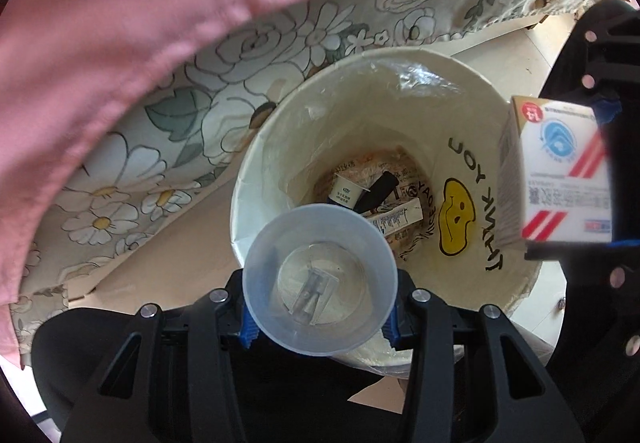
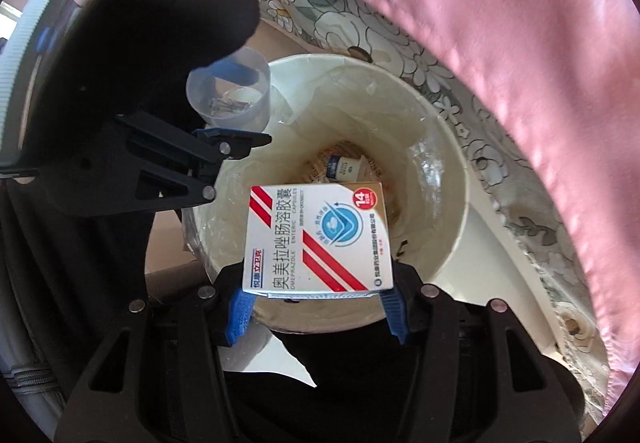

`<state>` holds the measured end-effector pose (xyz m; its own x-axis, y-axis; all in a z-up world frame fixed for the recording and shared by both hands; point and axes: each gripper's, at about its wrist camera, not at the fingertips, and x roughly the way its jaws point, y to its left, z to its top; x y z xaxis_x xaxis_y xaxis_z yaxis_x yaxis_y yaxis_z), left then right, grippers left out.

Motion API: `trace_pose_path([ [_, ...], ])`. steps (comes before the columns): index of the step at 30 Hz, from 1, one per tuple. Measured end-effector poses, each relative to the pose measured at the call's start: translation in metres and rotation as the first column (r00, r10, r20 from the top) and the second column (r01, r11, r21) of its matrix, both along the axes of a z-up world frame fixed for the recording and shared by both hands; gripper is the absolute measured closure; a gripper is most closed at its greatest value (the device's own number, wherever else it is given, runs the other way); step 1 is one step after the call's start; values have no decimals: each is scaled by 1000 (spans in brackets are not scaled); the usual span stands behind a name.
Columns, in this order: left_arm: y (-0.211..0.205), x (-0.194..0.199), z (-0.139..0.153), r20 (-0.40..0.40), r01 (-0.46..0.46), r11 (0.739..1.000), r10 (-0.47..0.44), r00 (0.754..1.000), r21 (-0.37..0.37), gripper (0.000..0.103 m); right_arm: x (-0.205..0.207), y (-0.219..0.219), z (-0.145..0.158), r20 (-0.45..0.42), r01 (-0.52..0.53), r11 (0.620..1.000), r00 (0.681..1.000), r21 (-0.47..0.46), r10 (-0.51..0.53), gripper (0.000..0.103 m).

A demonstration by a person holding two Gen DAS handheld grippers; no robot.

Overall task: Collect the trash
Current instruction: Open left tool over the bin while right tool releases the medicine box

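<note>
Left gripper (image 1: 320, 323) clamps a plastic cup (image 1: 320, 279); right gripper (image 2: 318, 307) clamps a medicine box (image 2: 316, 239), both apparently over the bin (image 2: 460, 179). Off-centre release risks rim bounce-out.

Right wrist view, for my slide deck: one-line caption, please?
Right tongs hold a medicine box over the lined trash bin; left tongs hold a plastic cup.
</note>
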<state>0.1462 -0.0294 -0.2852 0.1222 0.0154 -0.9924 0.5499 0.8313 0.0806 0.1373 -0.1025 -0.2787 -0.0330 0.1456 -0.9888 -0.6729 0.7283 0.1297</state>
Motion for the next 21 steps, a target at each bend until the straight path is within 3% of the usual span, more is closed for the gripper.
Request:
trace_pose_path([
  [10, -3, 4, -21, -49, -3, 1000, 4, 999, 19, 53, 6, 7, -21, -26, -4, 1000, 1000, -15, 4, 47],
  [11, -3, 4, -23, -57, -5, 1000, 6, 998, 24, 46, 6, 8, -22, -26, -3, 1000, 1000, -18, 3, 45],
  [14, -3, 4, -25, -61, -4, 1000, 5, 998, 22, 27, 7, 6, -21, -24, 0, 999, 1000, -42, -1, 17],
  [17, -4, 2, -27, -60, 1, 1000, 0, 998, 29, 14, 8, 4, -19, 1, 17, 999, 1000, -38, -17, 13],
  [21, -7, 0, -34, -63, 2, 999, 0, 998, 33, 13, 7, 0, -19, 10, 31, 998, 999, -47, -31, 9],
])
